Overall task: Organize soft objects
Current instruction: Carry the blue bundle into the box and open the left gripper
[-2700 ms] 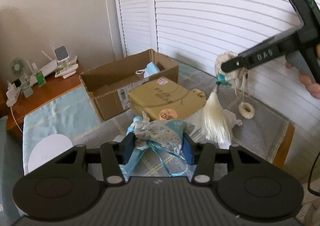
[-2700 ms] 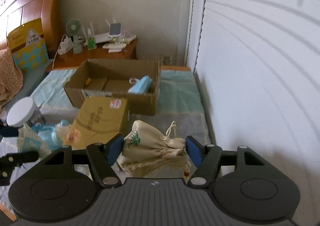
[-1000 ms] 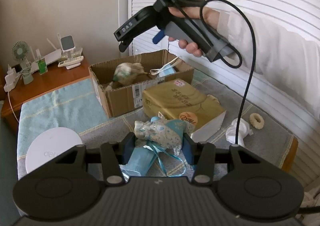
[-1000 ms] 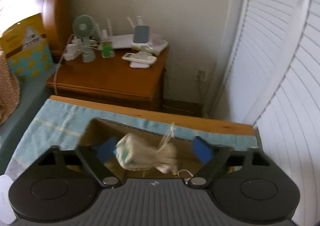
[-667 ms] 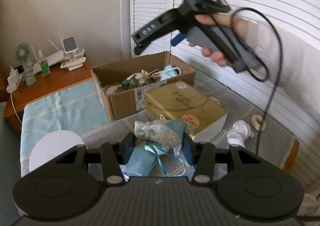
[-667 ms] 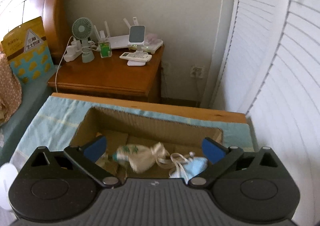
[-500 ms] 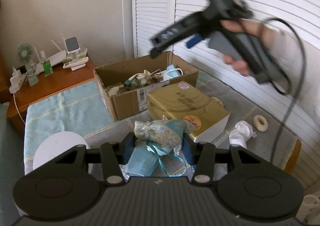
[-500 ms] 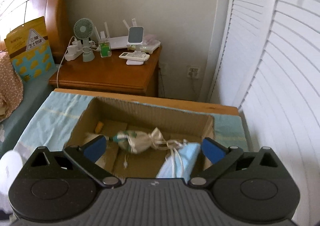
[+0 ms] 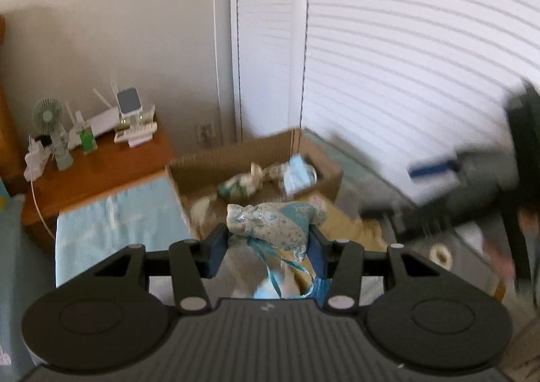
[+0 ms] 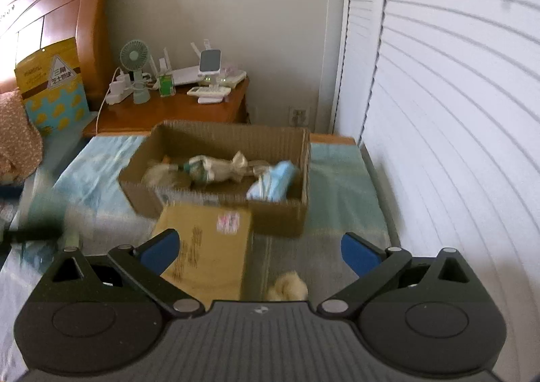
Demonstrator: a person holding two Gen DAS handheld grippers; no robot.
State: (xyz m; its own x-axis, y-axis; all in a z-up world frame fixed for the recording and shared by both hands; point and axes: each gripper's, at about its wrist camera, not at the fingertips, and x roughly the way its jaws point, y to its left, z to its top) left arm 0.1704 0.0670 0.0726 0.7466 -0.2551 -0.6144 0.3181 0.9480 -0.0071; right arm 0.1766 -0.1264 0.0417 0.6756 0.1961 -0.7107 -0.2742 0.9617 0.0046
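Observation:
My left gripper [image 9: 266, 243] is shut on a white-and-blue patterned fabric pouch [image 9: 273, 225] whose blue ribbon [image 9: 270, 270] hangs below. It is lifted above the table, in front of the open cardboard box [image 9: 256, 176]. Inside the box lie a cream drawstring bag [image 10: 216, 167], a light blue face mask [image 10: 273, 184] and a pale fluffy item [image 10: 160, 176]. My right gripper [image 10: 260, 252] stands wide open with nothing between its fingers, above the tan parcel [image 10: 209, 250], short of the box. It shows blurred at the right of the left wrist view.
A cream fluffy piece [image 10: 287, 287] lies on the grey table cover below my right gripper. A small ring [image 9: 438, 253] rests on the table at the right. The wooden nightstand [image 10: 175, 108] with a fan and chargers stands behind the box. White shutters [image 10: 455, 111] run along the right.
My right gripper let the cream drawstring bag drop into the box, opened wide and pulled back toward the near side. My left gripper rose with the pouch, closer to the box.

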